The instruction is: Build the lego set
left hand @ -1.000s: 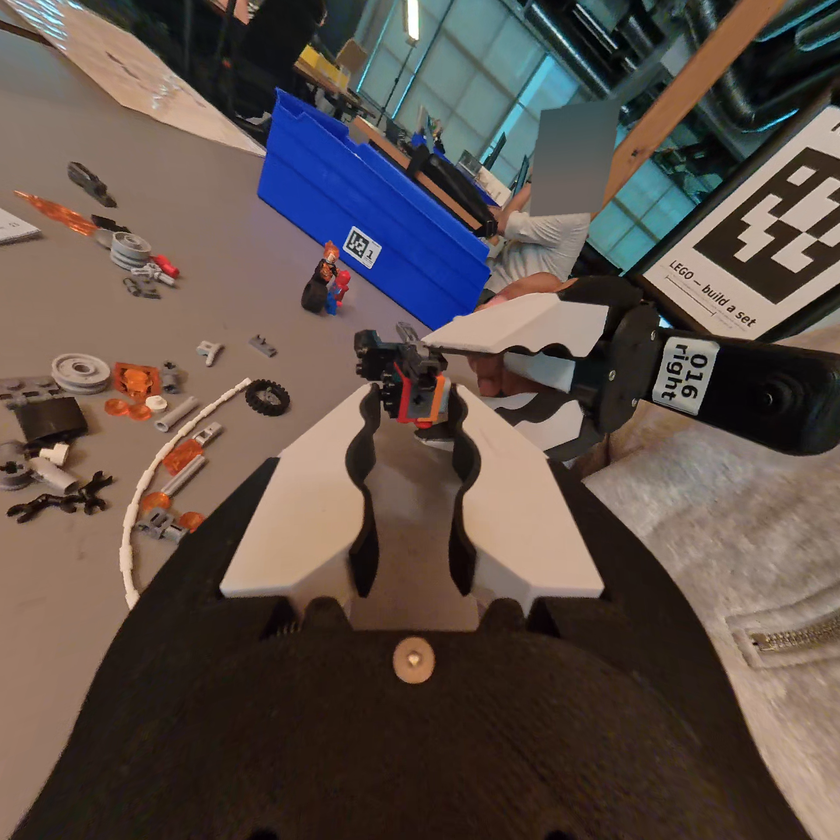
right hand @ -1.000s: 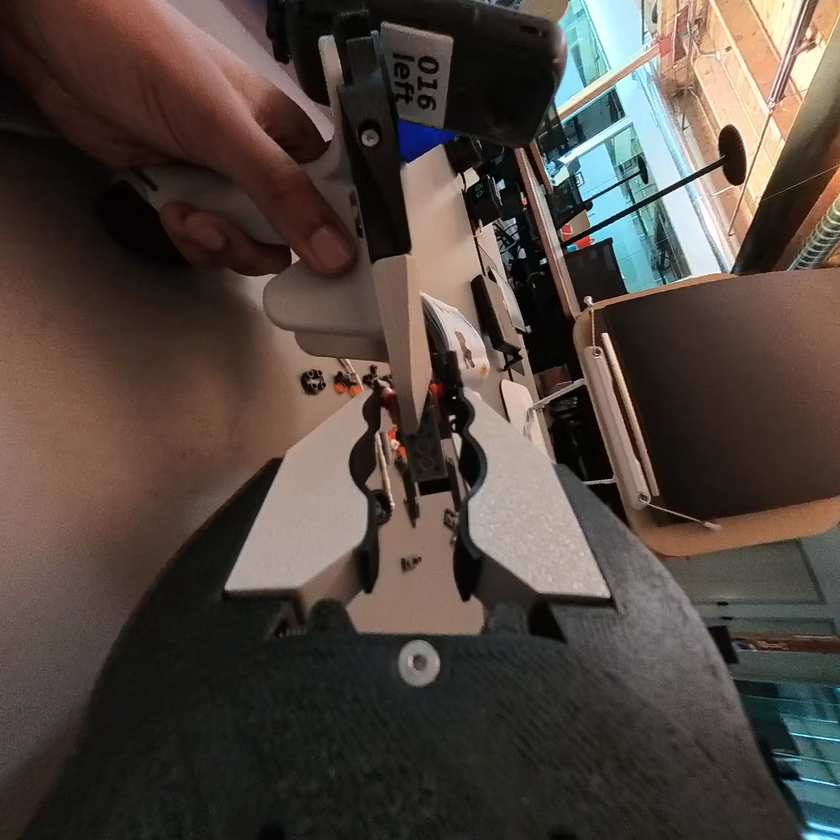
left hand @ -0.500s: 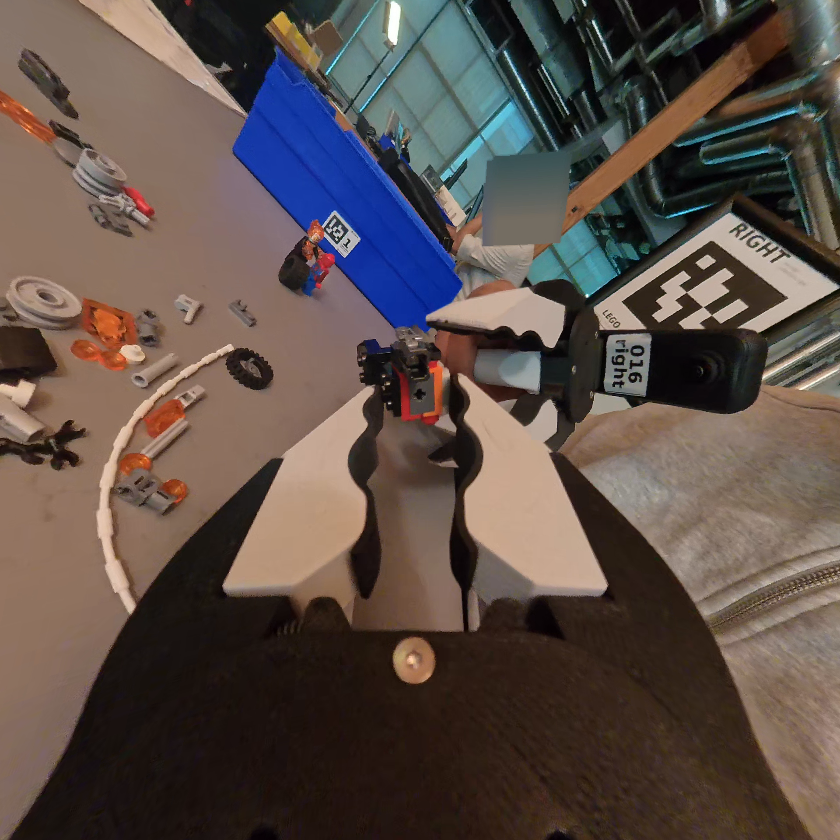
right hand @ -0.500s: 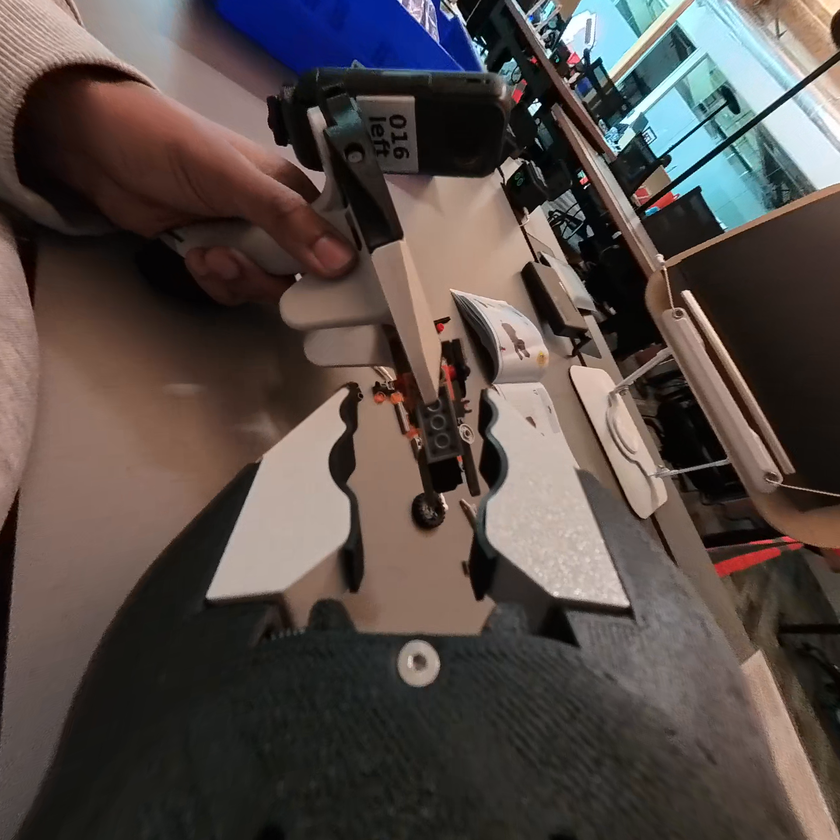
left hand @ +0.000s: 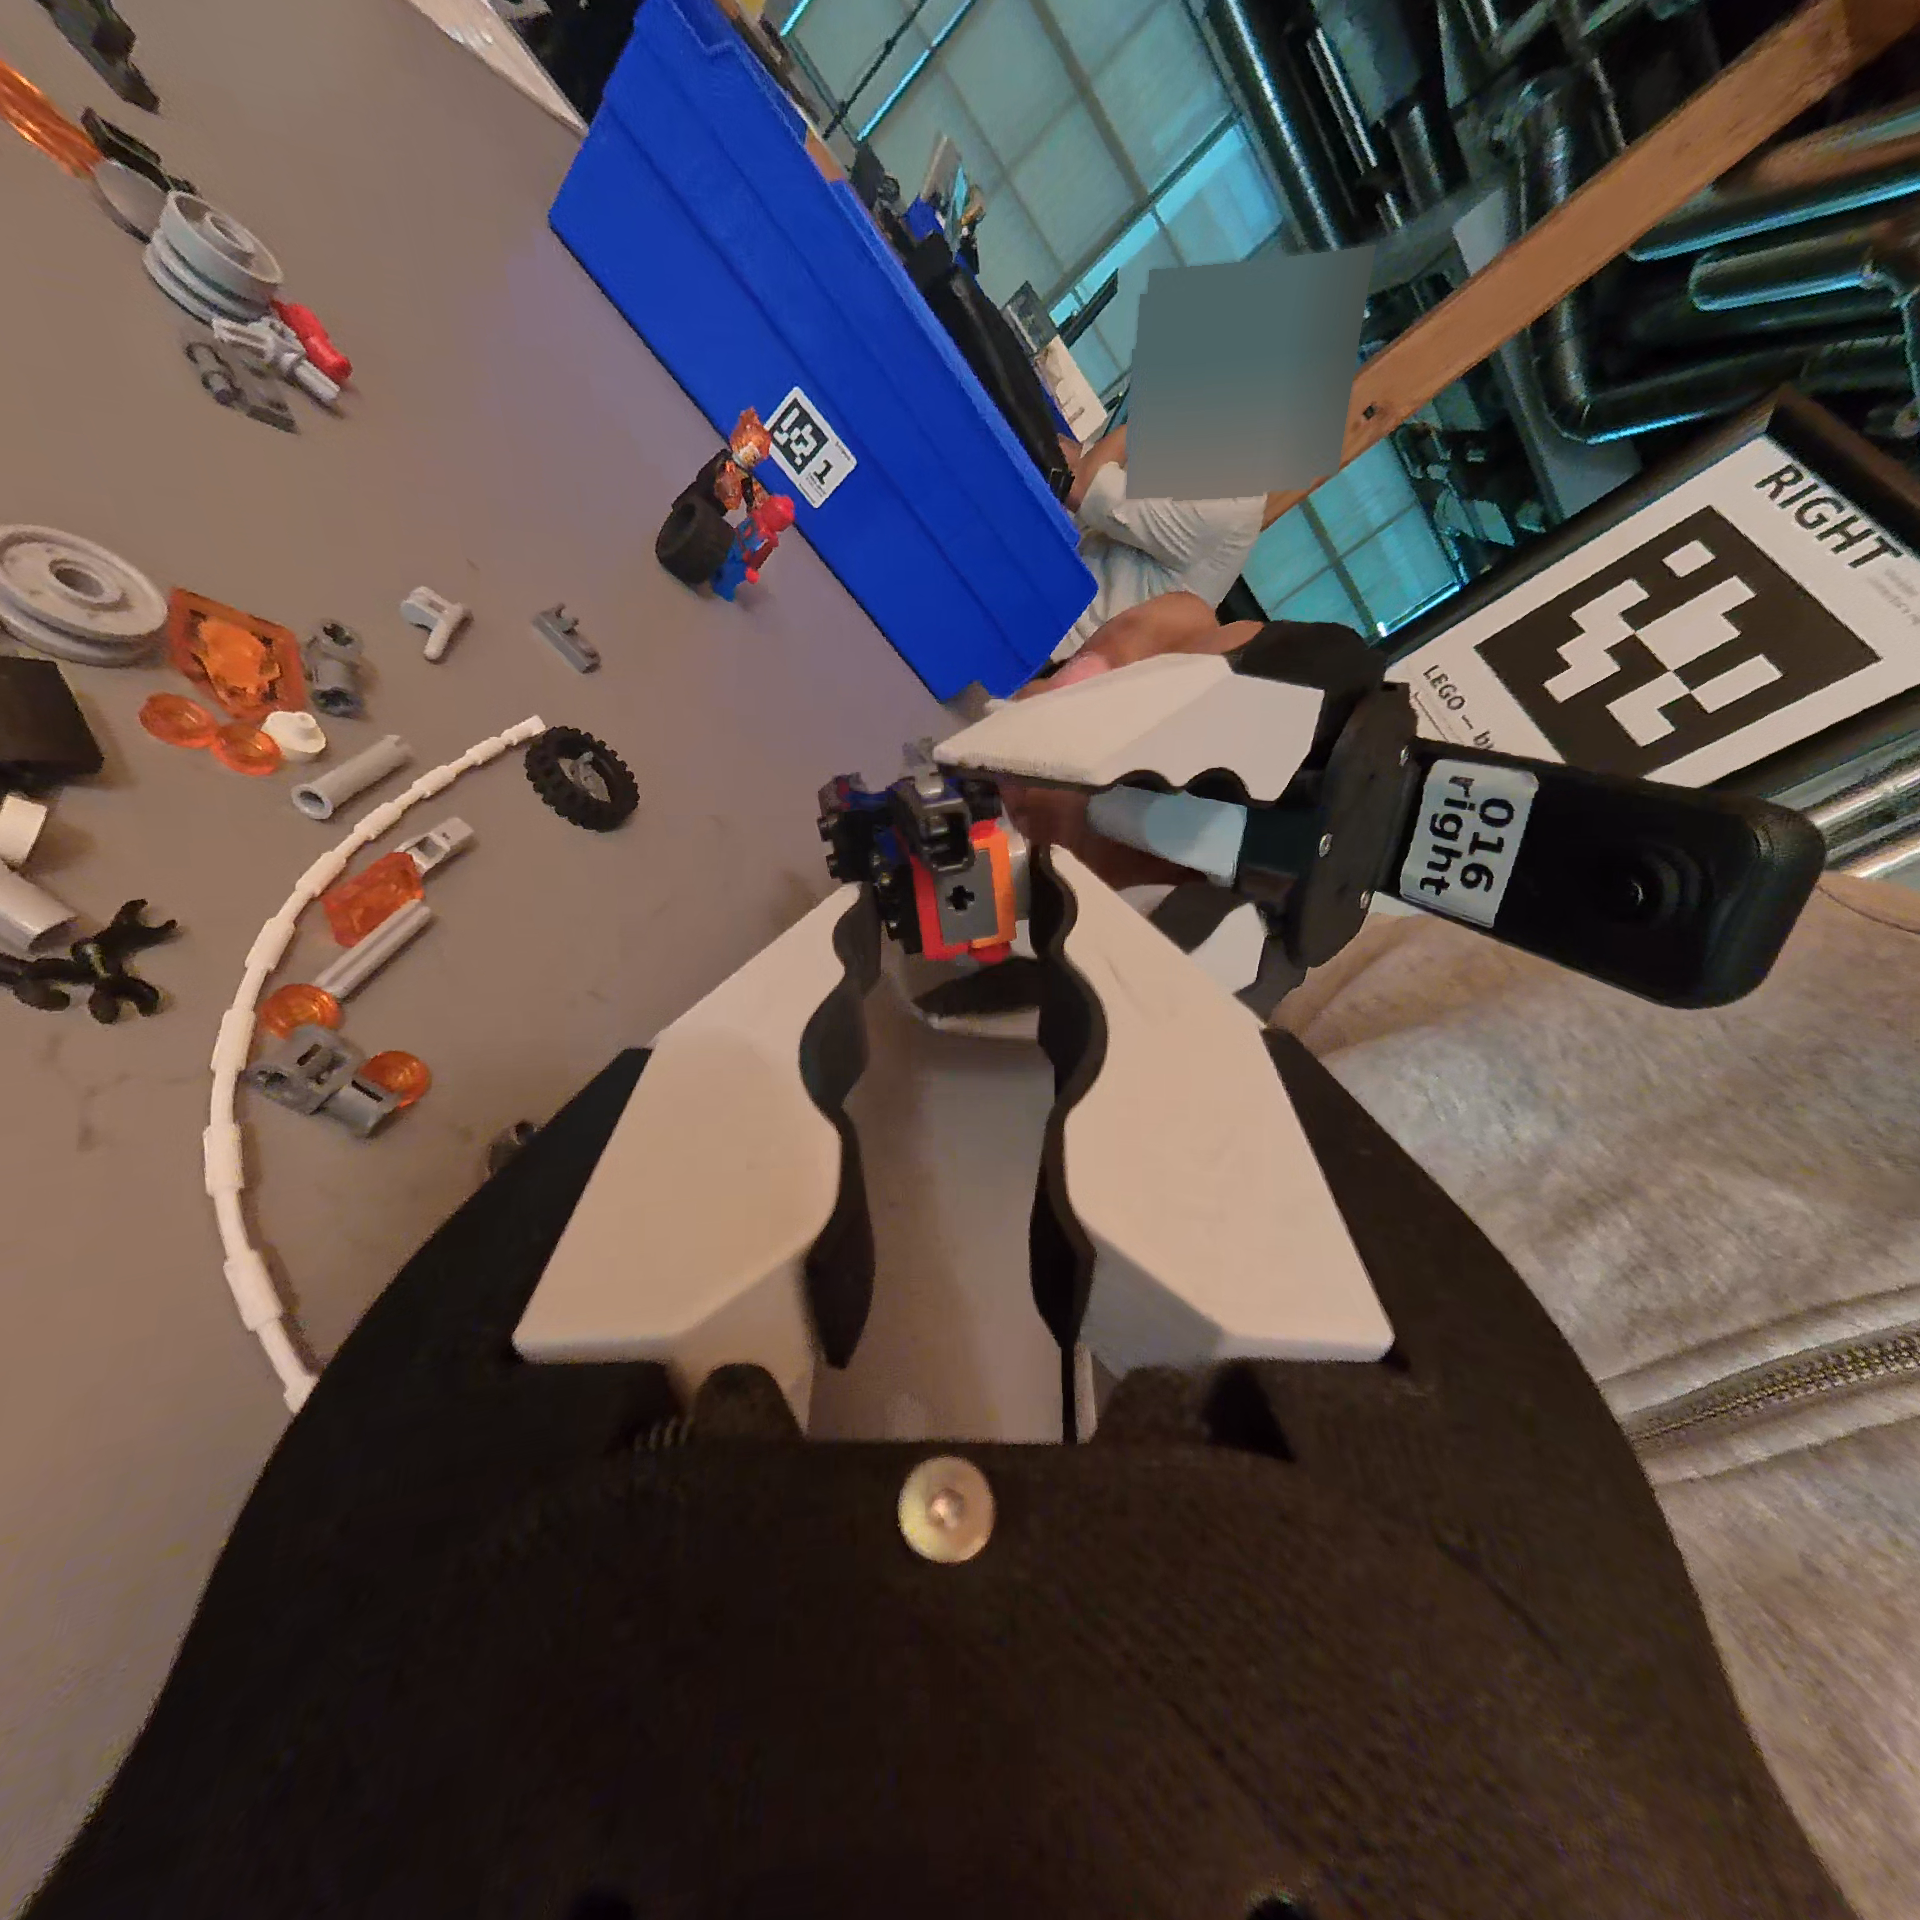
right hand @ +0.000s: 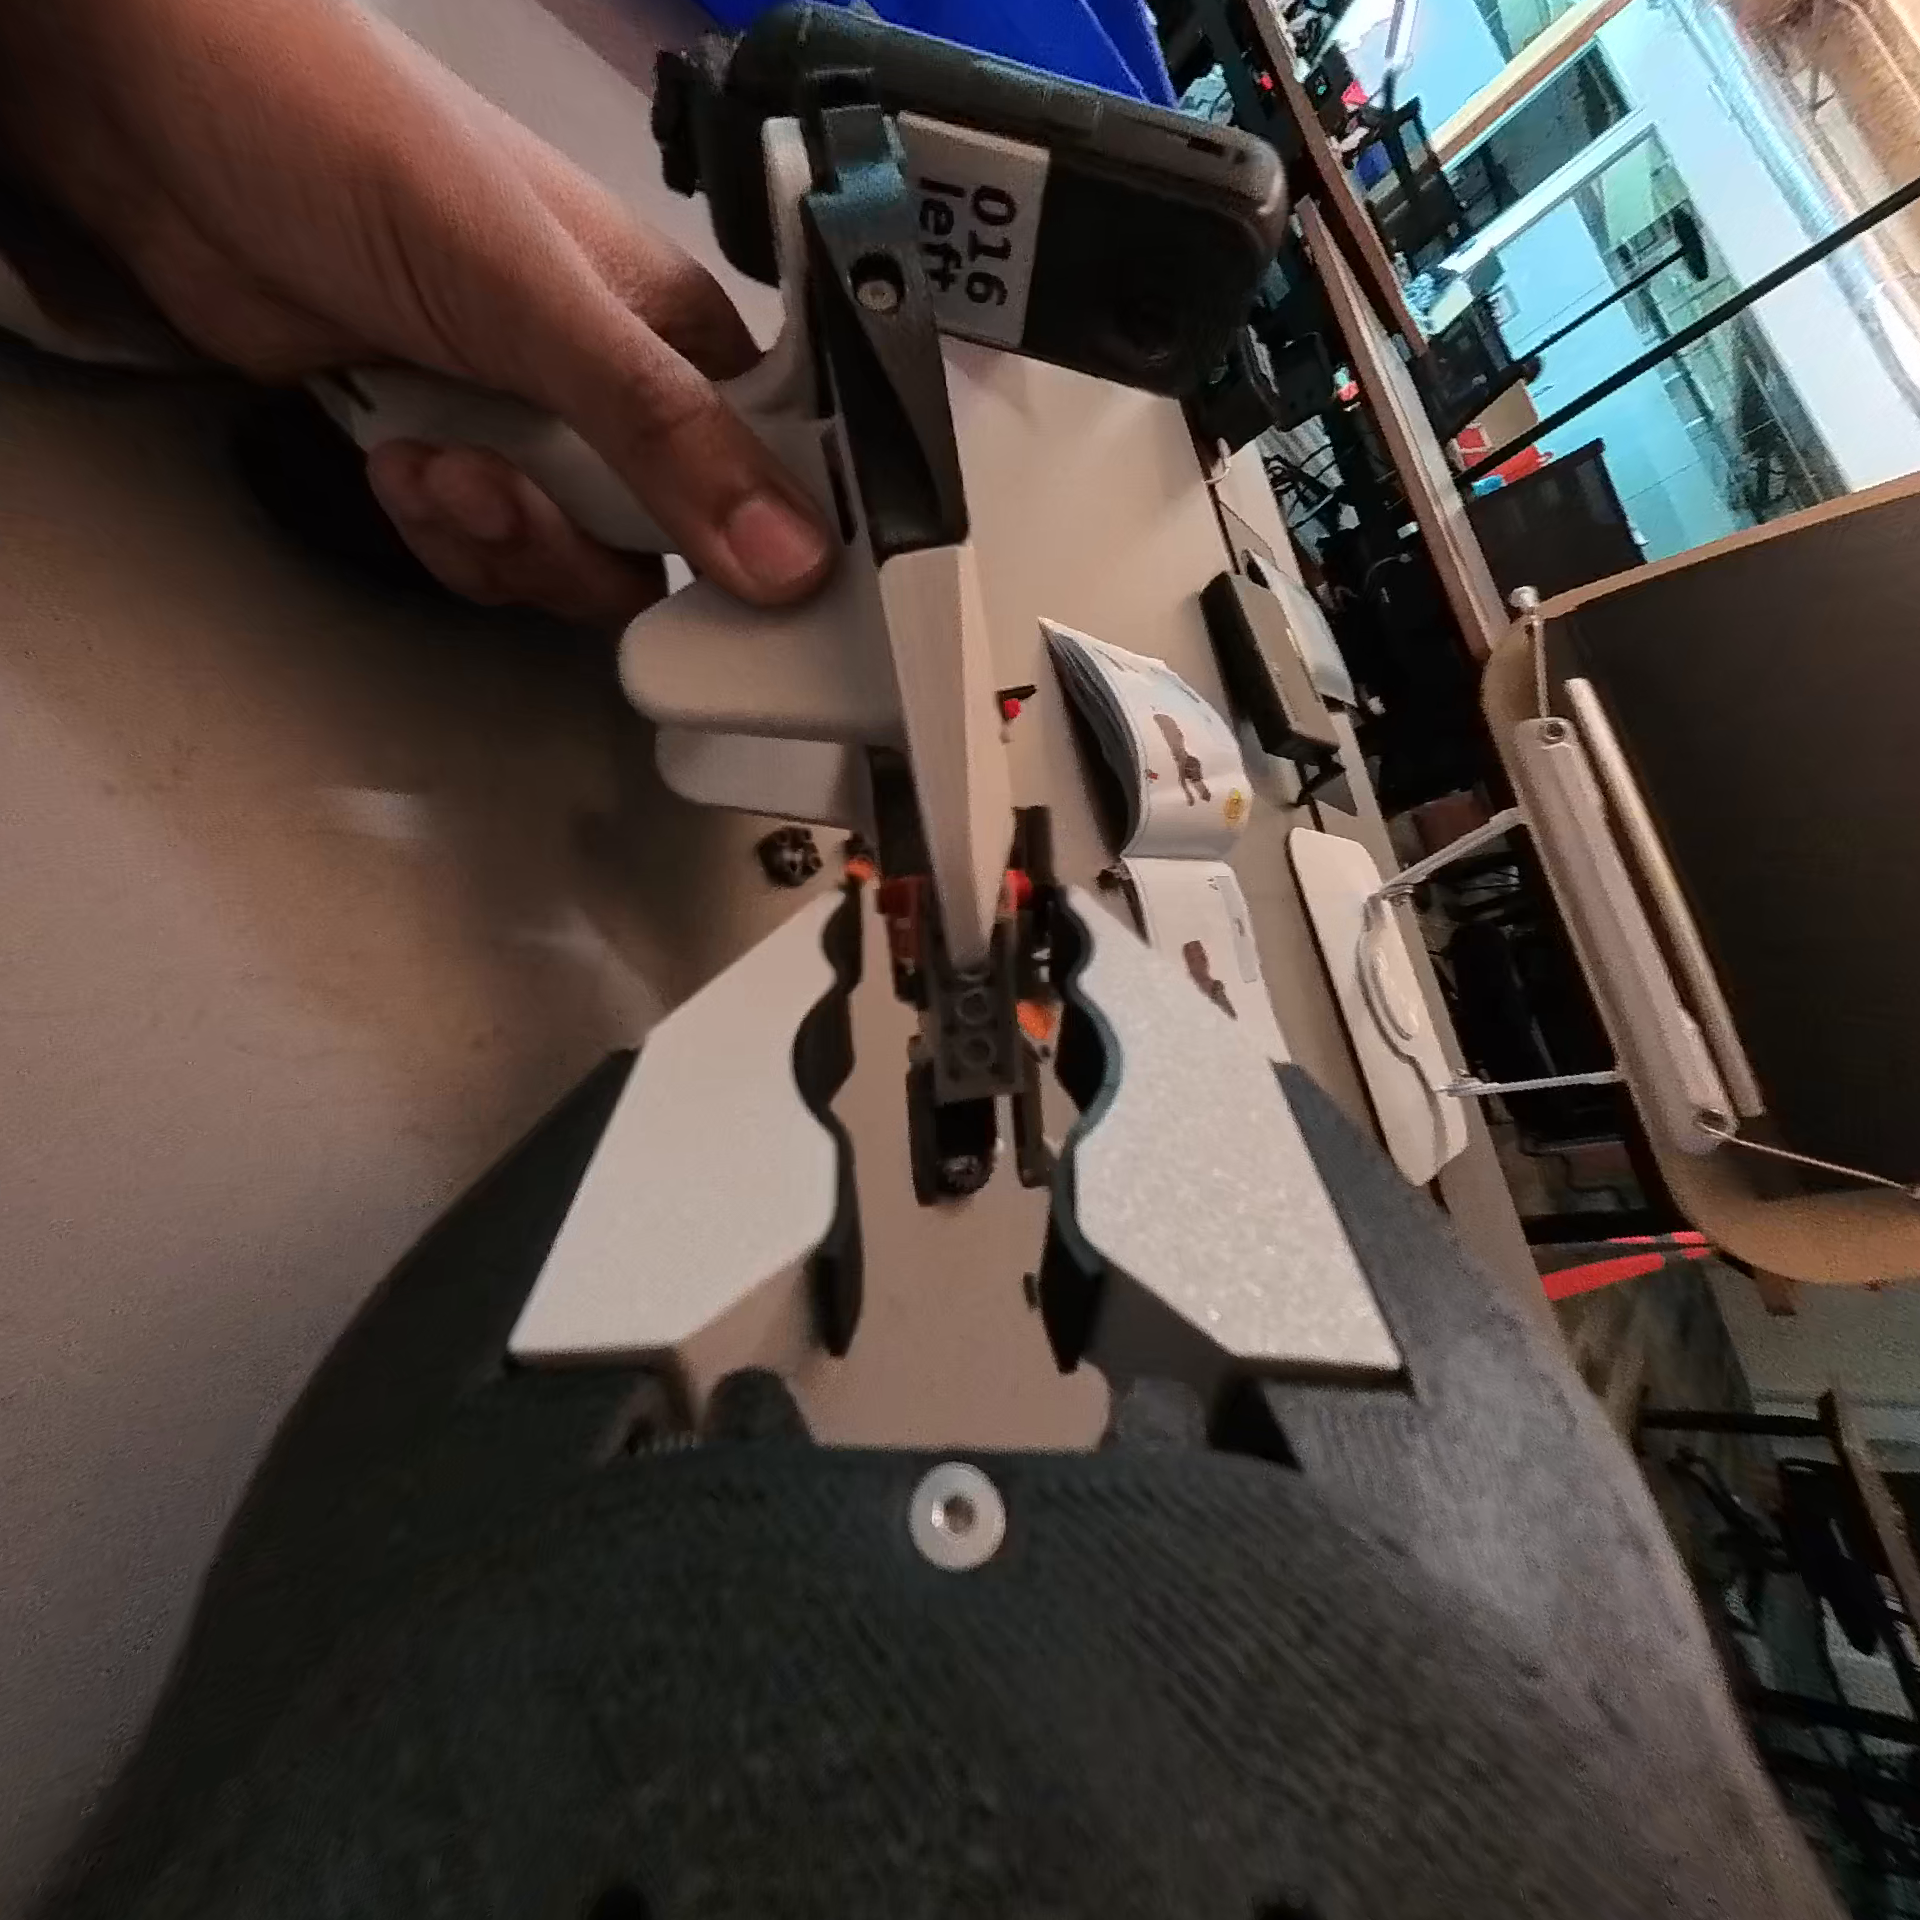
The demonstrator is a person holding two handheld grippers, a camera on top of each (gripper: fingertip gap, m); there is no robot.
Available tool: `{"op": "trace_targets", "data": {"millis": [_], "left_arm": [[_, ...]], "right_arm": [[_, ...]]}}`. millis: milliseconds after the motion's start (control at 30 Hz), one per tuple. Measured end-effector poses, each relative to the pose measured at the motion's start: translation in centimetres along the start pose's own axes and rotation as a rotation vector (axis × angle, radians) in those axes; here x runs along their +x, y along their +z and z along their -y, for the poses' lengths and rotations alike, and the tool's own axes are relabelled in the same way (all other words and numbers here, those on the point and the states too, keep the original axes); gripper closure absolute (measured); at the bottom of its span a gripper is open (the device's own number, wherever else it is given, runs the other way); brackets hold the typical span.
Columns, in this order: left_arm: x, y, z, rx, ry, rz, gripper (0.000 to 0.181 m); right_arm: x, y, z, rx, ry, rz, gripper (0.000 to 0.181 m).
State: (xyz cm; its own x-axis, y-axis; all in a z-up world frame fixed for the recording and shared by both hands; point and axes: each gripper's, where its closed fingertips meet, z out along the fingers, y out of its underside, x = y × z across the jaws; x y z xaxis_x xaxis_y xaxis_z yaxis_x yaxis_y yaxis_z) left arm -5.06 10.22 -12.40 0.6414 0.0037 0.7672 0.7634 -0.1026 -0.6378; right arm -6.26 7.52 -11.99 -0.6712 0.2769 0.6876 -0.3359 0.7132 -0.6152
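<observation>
My left gripper is shut on a small lego assembly of black, grey, red and orange parts and holds it above the grey table. My right gripper comes in from the right, and its upper finger lies on top of the assembly. In the right wrist view the assembly sits between my right jaws. It touches the right pad, and a narrow gap shows at the left pad. A left finger reaches down to the assembly. The picture is blurred by motion.
Loose parts lie on the table at left: a small tyre, a white flexible chain, grey wheel hubs, orange clear pieces. Two minifigures stand by a blue bin. An open instruction booklet lies farther off. The tips of both grippers are at nearly the same place.
My right gripper was shut on the assembly a second ago and opened wide half a second ago. It has now narrowed around it again. My left gripper kept its hold throughout.
</observation>
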Motion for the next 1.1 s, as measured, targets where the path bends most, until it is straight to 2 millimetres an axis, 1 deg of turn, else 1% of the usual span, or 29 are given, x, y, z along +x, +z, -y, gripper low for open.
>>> {"op": "trace_targets", "data": {"millis": [33,167,267,333,467,633,700,767,833,933,1000,1100], "left_arm": [[0.0,0.1,-0.2,-0.013,0.002,0.002,0.153],[0.0,0.1,-0.2,-0.016,0.003,0.006,0.153],[0.0,0.1,-0.1,-0.006,0.005,0.002,0.153],[0.0,-0.1,0.2,0.015,0.004,-0.001,0.153],[0.1,-0.4,0.7,0.049,-0.001,-0.015,0.153],[0.5,-0.7,1.4,0.099,0.067,0.002,0.155],[0.7,-0.7,1.5,0.111,0.119,0.028,0.155],[0.7,-0.6,1.5,0.1,0.204,0.092,0.155],[0.2,-0.3,1.2,0.057,0.326,0.201,0.155],[-1.2,-0.5,1.4,-0.016,0.549,0.417,0.154],[-1.6,-0.4,1.4,-0.044,0.658,0.509,0.154],[-2.5,0.1,0.1,-0.165,0.775,0.613,0.153]], "right_arm": [[0.1,-0.1,-0.1,-0.002,-0.013,-0.004,0.15],[0.1,0.0,-0.1,-0.002,0.011,0.008,0.15],[0.2,0.0,0.0,0.012,0.022,-0.006,0.14],[0.5,-0.2,0.2,0.038,0.08,-0.008,0.134],[2.1,-1.5,-0.1,0.103,0.266,-0.03,0.123],[4.8,-3.9,-0.8,0.213,0.442,-0.15,0.126],[5.9,-4.9,-1.0,0.271,0.488,-0.216,0.129],[6.8,-6.0,-1.2,0.339,0.526,-0.287,0.135],[7.6,-7.0,-1.7,0.418,0.586,-0.361,0.145],[8.6,-8.8,-2.4,0.564,0.682,-0.438,0.159],[9.2,-9.8,-2.8,0.593,0.718,-0.465,0.173],[9.5,-9.8,-3.8,0.578,0.772,-0.474,0.177]]}}
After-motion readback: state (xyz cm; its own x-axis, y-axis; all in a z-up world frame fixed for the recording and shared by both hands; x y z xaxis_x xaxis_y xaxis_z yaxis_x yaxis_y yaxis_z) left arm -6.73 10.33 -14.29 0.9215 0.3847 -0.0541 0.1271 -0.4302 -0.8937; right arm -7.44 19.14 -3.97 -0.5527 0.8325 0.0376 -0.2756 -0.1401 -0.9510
